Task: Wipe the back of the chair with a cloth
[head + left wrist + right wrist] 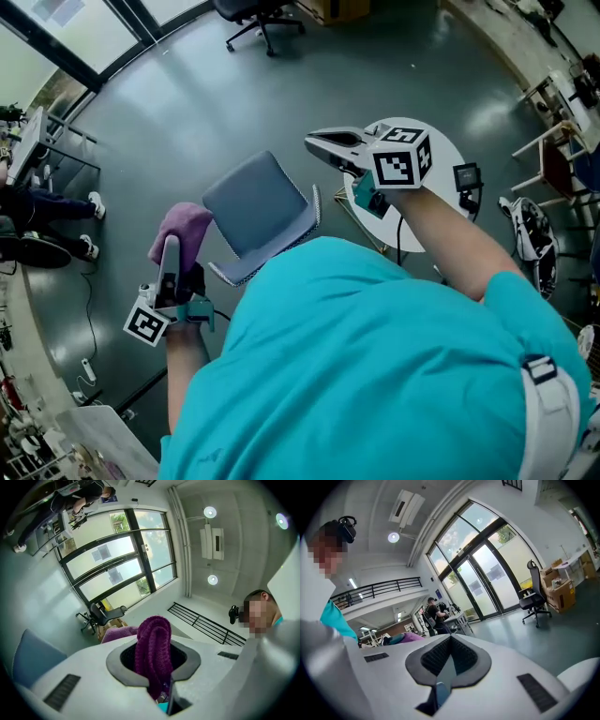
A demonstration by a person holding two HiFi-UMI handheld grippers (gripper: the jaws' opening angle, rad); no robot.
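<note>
The grey-blue chair [258, 208] stands in front of me, seen from above, its backrest edge towards my chest. My left gripper [172, 246] is to the chair's left, shut on a purple cloth [185, 227] that bunches out past its fingers. In the left gripper view the cloth [153, 649] sits folded between the jaws, with the chair [32, 657] low at the left. My right gripper [327, 143] hovers over the chair's right side, shut with nothing in it. The right gripper view shows its pads [451, 641] meeting and a bit of the purple cloth [410, 637] beyond.
A round white table [452, 156] stands just right of the right gripper. A black office chair [257, 17] is at the far end of the grey floor. A person's legs [42, 208] and desks line the left edge. More furniture crowds the far right.
</note>
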